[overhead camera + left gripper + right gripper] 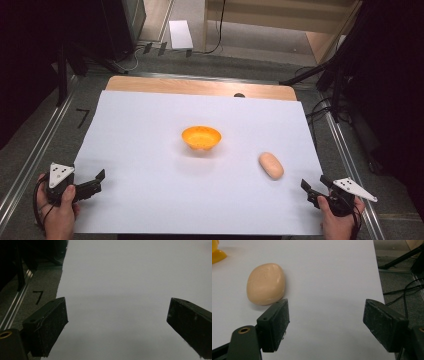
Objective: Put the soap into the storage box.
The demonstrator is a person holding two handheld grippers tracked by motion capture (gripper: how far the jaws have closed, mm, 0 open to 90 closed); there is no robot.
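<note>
An orange bowl (201, 137) stands upright near the middle of the white sheet (150, 150). A tan, rounded potato-like lump (271, 165) lies to its right; the right gripper view has it (266, 283) just beyond the left jaw, apart from it. My right gripper (315, 189) rests at the sheet's front right corner, open, nothing between its jaws (325, 322). My left gripper (97, 181) sits at the front left edge, open and empty, with bare sheet ahead of it (117, 322).
A wooden table edge (200, 86) shows behind the sheet. Metal rails (30, 155) run along both sides. Black stands and cables (345, 85) crowd the right; a black corner mark (38, 295) lies on the grey floor at left.
</note>
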